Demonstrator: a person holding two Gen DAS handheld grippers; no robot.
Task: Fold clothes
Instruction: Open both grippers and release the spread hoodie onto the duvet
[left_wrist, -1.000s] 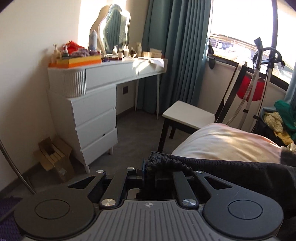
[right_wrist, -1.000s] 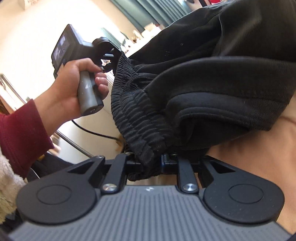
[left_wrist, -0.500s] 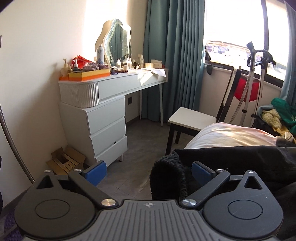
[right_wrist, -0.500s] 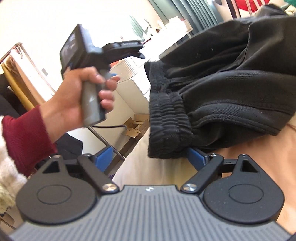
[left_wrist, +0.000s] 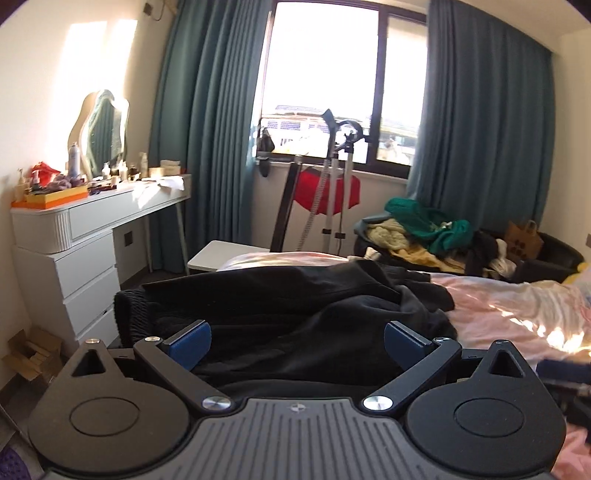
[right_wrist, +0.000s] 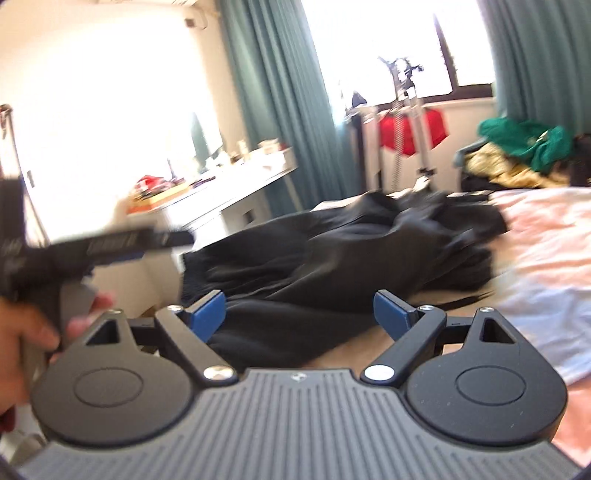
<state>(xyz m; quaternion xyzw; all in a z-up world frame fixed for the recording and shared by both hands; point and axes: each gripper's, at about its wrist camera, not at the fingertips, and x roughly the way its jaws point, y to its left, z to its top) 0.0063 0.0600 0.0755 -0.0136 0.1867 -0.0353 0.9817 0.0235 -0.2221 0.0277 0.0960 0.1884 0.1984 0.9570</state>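
Note:
Black trousers (left_wrist: 295, 310) with a ribbed elastic waistband (left_wrist: 129, 314) lie folded on the pink bed (left_wrist: 517, 314), waistband at the bed's left end. My left gripper (left_wrist: 297, 341) stands open just in front of them, blue pads wide apart and touching nothing. In the right wrist view the same trousers (right_wrist: 332, 258) lie ahead, blurred. My right gripper (right_wrist: 299, 314) is open too, nothing between its pads. The left gripper (right_wrist: 122, 240) appears there at the left, held by a hand (right_wrist: 22, 332).
A white dressing table (left_wrist: 92, 221) with a mirror and bottles stands left, a white stool (left_wrist: 221, 256) beside the bed. A garment steamer (left_wrist: 340, 177) stands by the window. A heap of green and yellow clothes (left_wrist: 424, 229) lies at the back right.
Both grippers let go of the waistband, opened wide and pulled back and up from the trousers, which now lie on the bed. Both views swung right toward the window.

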